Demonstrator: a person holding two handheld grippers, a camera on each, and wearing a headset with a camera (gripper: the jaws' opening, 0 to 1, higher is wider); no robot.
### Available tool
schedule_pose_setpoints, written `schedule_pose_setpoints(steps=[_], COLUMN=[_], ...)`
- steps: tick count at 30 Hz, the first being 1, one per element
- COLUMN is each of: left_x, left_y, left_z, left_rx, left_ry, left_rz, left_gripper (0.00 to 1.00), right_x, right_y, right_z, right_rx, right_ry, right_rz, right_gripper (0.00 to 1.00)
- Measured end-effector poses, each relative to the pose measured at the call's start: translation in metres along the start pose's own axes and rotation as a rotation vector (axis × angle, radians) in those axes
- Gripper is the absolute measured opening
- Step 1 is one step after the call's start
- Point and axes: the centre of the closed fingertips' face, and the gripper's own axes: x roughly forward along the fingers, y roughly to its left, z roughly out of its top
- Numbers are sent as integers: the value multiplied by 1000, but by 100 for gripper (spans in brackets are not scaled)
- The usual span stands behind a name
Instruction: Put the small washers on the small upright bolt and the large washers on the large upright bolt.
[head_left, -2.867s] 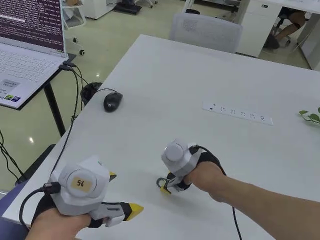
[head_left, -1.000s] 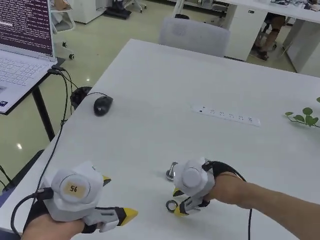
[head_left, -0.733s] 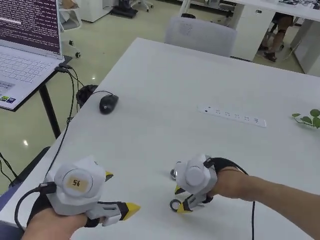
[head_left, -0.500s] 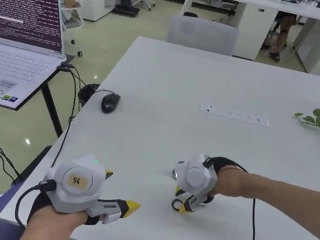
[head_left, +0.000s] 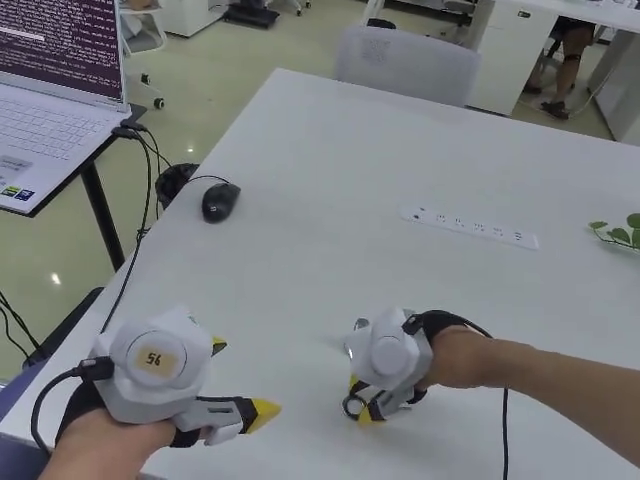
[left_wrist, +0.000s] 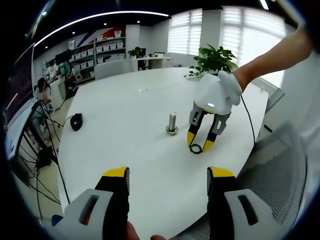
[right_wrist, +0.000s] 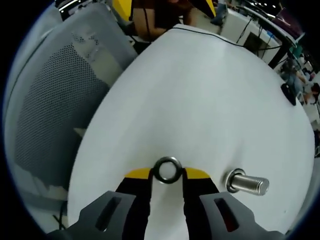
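Note:
My right gripper (head_left: 357, 405) is shut on a dark metal washer (head_left: 351, 404), held edge-on just above the white table (head_left: 330, 180) near its front edge. In the right gripper view the washer (right_wrist: 167, 170) sits pinched between the yellow tips of the right gripper (right_wrist: 167, 175). A steel upright bolt (left_wrist: 172, 123) stands just beside it, close to the right gripper (left_wrist: 202, 142) and the washer (left_wrist: 196, 148); the bolt (right_wrist: 247, 183) is apart from the ring. In the head view the bolt (head_left: 358, 325) peeks out behind the gripper body. My left gripper (head_left: 240, 378) is open and holds nothing, as its own view of the left gripper (left_wrist: 168, 176) shows.
A black mouse (head_left: 221, 201) with its cable lies at the table's left edge. A white power strip (head_left: 470, 225) lies mid-table, a plant (head_left: 620, 230) at the right. A laptop (head_left: 50, 100) stands off the left side, a grey chair (head_left: 405, 65) beyond the far edge.
The right gripper, still shut on the washer, has shifted slightly so its body now covers most of the bolt in the head view. The left gripper has stayed put.

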Motion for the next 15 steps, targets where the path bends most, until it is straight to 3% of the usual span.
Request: schedule_pose_setpoints(steps=[11,15], left_x=[1,1], left_y=[-2,-2], left_z=[2,1], left_rx=[0,-1], left_ry=[-4,-3], left_rz=[-3,-4], left_gripper=[62,62], right_x=[-4,-11], right_y=[0,-5], right_z=[-6,-3], right_rx=[41,134], right_ry=[8,-50], right_rz=[-30,-49], right_gripper=[23,23])
